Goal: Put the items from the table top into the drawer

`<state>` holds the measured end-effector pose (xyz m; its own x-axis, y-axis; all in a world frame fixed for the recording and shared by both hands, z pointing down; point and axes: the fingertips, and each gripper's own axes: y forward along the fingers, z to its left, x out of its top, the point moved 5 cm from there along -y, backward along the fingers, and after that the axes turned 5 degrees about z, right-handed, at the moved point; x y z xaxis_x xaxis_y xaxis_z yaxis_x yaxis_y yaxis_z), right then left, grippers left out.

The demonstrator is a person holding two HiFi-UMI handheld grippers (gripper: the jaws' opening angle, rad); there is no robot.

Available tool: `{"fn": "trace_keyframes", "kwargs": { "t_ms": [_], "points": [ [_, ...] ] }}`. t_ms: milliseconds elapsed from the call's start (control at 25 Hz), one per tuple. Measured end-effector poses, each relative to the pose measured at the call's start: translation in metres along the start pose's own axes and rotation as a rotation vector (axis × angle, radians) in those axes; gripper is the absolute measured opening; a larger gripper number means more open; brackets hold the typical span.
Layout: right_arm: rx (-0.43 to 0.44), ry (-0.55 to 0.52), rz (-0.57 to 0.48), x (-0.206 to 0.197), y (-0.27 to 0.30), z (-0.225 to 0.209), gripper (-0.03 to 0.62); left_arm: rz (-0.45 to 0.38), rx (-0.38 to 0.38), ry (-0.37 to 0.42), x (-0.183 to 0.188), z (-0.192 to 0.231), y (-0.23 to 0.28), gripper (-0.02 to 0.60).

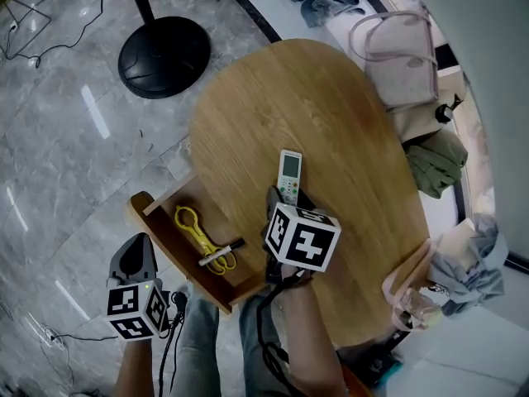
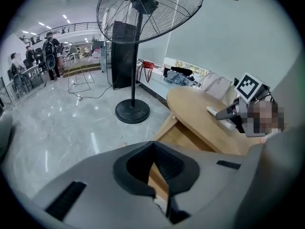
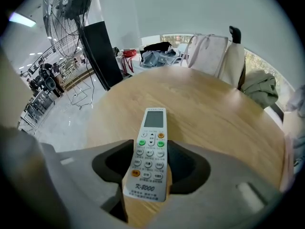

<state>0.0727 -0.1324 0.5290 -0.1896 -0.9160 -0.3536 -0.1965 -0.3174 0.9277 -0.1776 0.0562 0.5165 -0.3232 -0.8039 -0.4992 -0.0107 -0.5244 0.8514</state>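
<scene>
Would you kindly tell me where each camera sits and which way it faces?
Head view: on the head, steeply down at the table, open drawer, left gripper, right gripper, forearms.
Left gripper view: on the left gripper, over its closed jaws towards drawer, floor fan, right gripper.
Right gripper view: on the right gripper, across the table along the remote clamped in its jaws.
Shared: all three show the table; head and right gripper views, the remote.
</scene>
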Motion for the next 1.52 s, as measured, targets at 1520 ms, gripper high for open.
{"fn": "trace_keyframes", "kwargs": {
  "t_ms": [1520],
  "points": [
    [0.172, -0.312, 0.119, -0.097, -0.03, 0.154, 0.221, -0.052, 0.086, -0.179, -0.088, 0.089, -0.074, -0.005]
  ]
}}
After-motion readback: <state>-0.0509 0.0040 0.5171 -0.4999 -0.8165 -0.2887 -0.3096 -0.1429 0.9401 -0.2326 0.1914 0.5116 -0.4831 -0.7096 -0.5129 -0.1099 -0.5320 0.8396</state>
